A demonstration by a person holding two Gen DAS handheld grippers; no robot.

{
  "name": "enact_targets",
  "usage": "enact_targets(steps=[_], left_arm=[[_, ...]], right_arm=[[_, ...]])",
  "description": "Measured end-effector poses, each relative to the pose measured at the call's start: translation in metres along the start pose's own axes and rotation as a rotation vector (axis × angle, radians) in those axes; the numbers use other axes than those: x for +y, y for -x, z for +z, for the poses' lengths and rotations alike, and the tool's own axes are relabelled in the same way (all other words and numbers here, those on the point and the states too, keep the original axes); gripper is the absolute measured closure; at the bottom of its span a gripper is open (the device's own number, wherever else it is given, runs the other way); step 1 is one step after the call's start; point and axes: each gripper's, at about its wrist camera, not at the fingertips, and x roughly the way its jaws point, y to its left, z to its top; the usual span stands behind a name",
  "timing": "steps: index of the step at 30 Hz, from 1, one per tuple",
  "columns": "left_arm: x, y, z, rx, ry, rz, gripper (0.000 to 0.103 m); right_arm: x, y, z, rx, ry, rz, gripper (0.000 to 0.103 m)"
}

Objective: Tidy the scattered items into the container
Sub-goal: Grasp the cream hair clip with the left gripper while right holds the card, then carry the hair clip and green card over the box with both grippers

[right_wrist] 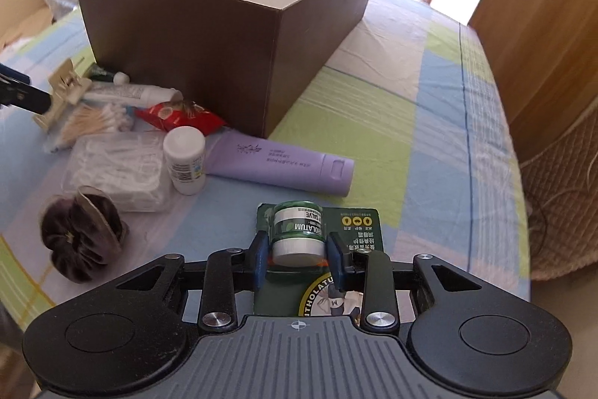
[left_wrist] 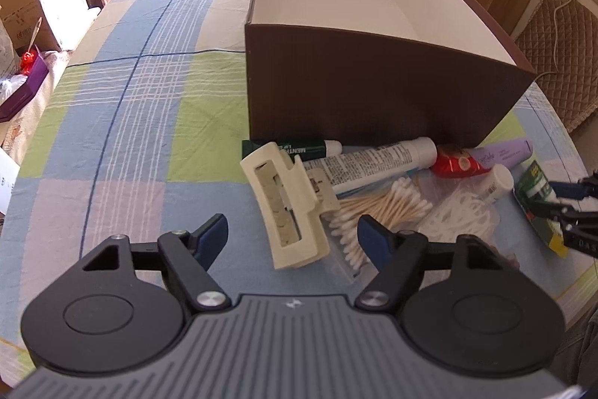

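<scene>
The right gripper has its two blue-padded fingers narrowed around a small round green-labelled salve jar on a dark green printed card; the pads sit at the jar's white lid on either side, and the pictures do not settle whether they press it or stand just off it. The card lies flat on the checked blue, green and lilac tablecloth, on the near side of the scattered items.

The left gripper is wide open and holds nothing. Between and just beyond its blue pads lies a cream plastic hair claw clip, resting partly on a clear bag of wooden-stemmed cotton swabs.

The tall dark brown cardboard box with a white inside stands on the far side of the cloth, and what shows of its interior is bare. Against its near wall lie a dark green and white tube, a white printed tube and a crumpled red snack packet. Nearer are a lilac squeeze tube on its side, a small white bottle standing upright, a clear plastic pack of white floss picks to its left, and a dark purple velvet scrunchie at the near left.
</scene>
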Motion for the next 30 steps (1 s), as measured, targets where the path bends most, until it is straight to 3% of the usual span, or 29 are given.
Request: enact_targets(steps=[2, 6, 12, 14, 19, 30], left_arm=[[-0.002, -0.007, 0.003, 0.006, -0.003, 0.003, 0.031], [0.001, -0.022, 0.007, 0.028, 0.038, 0.003, 0.046], [0.012, -0.03, 0.009, 0.037, 0.142, -0.056, 0.059], [0.013, -0.03, 0.008, 0.039, 0.147, -0.067, 0.068], [0.01, -0.015, 0.005, 0.021, 0.106, -0.06, 0.07], [-0.005, 0.043, 0.009, -0.053, -0.032, -0.056, 0.071]], right_arm=[[0.001, 0.001, 0.001, 0.004, -0.017, 0.004, 0.067], [0.006, -0.003, 0.001, 0.019, -0.021, 0.008, 0.067], [0.009, -0.005, 0.003, 0.013, -0.044, 0.01, 0.067], [0.01, -0.007, 0.003, 0.016, -0.047, 0.011, 0.067], [0.011, -0.005, 0.005, 0.026, -0.069, 0.013, 0.068], [-0.003, 0.043, 0.023, -0.052, -0.222, 0.114, 0.068]])
